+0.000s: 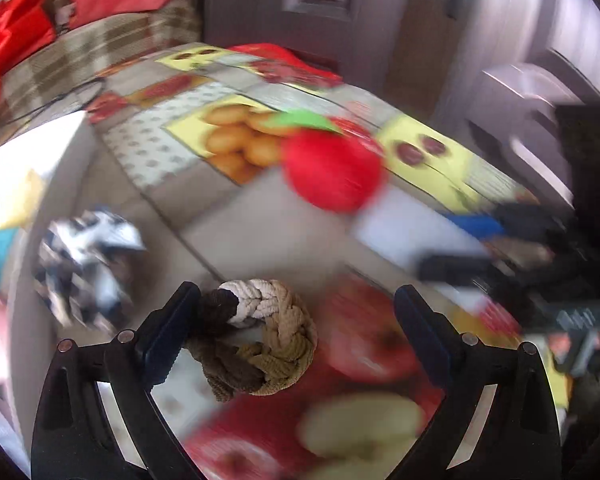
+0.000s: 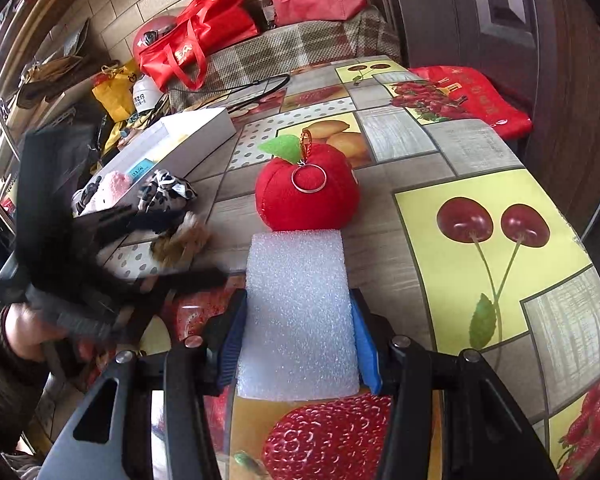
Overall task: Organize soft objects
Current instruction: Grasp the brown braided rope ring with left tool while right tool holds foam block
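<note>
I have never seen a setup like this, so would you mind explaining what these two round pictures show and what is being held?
There is no robot here: a person holds a two-finger gripper in each hand, and each gripper carries a fisheye camera looking out along its fingers, hence the round, bent pictures.

The left camera's picture is blurred. Its left gripper is wide open, and a braided rope ring sits between the fingers, against the left one; whether it is being lifted is unclear.

In the right camera's picture, the right gripper is shut on a white foam block.

Both look over a table with a fruit-print cloth. On it are a red plush apple and a white box with soft things inside.
</note>
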